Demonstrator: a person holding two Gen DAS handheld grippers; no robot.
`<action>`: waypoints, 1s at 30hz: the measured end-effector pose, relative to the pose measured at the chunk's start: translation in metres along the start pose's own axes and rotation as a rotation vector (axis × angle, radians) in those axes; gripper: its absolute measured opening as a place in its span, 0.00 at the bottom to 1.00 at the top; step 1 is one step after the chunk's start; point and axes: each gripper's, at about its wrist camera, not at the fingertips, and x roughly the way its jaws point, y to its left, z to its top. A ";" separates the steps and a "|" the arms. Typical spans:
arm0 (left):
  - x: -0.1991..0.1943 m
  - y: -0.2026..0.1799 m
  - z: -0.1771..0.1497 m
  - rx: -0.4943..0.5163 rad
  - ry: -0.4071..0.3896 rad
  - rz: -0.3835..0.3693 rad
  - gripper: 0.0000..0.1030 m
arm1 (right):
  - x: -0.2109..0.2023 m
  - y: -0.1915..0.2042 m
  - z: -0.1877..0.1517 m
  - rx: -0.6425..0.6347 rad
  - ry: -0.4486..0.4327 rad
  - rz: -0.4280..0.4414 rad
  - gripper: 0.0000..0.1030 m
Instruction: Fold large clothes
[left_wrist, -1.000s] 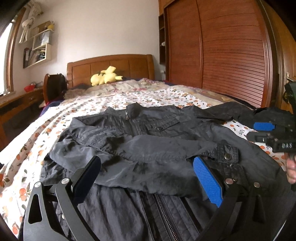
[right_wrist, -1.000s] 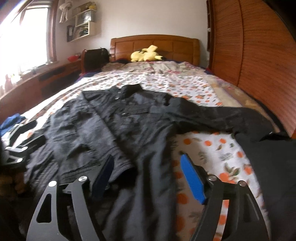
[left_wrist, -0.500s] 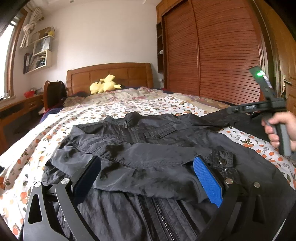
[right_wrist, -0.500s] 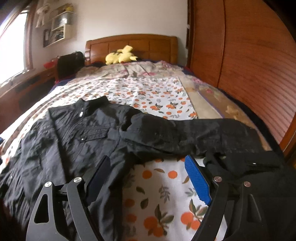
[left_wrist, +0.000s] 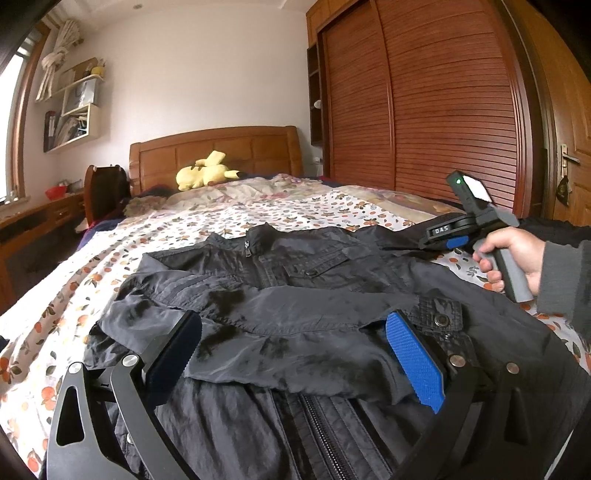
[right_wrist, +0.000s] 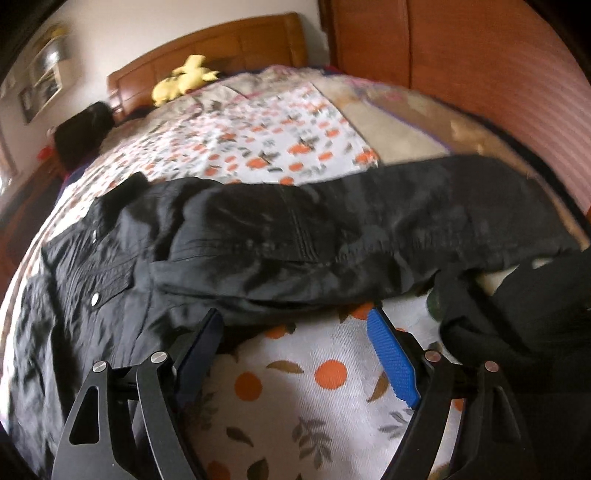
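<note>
A black zip jacket (left_wrist: 295, 295) lies front-up on the bed, its collar toward the headboard. One sleeve is folded across the chest, its snap cuff (left_wrist: 439, 314) to the right. My left gripper (left_wrist: 291, 328) stands open just above that folded sleeve, nothing pinched. The other sleeve (right_wrist: 351, 236) stretches out sideways over the sheet. My right gripper (right_wrist: 295, 321) is open and tilted down, its fingertips at the near edge of this sleeve, over the sheet. In the left wrist view a hand (left_wrist: 513, 254) holds the right gripper (left_wrist: 443, 240) at the jacket's right side.
The bed carries an orange-print sheet (right_wrist: 295, 387). A yellow plush toy (left_wrist: 203, 173) lies by the wooden headboard (left_wrist: 214, 151). More dark clothing (right_wrist: 524, 314) sits at the right. A slatted wooden wardrobe (left_wrist: 424, 110) lines the right wall; a desk (left_wrist: 33, 221) stands left.
My right gripper swung from the jacket's body out to the right and dipped toward the outstretched sleeve, rolling as it went. The left gripper stayed over the folded sleeve.
</note>
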 end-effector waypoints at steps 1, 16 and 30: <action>0.000 0.000 0.000 -0.001 0.001 -0.002 0.98 | 0.004 -0.003 0.001 0.024 0.010 0.010 0.75; 0.002 0.002 -0.001 -0.005 0.006 -0.011 0.98 | 0.027 0.000 0.028 0.098 0.029 -0.034 0.10; 0.004 0.003 -0.001 -0.007 0.010 -0.011 0.98 | -0.083 0.119 -0.001 -0.289 -0.116 0.189 0.08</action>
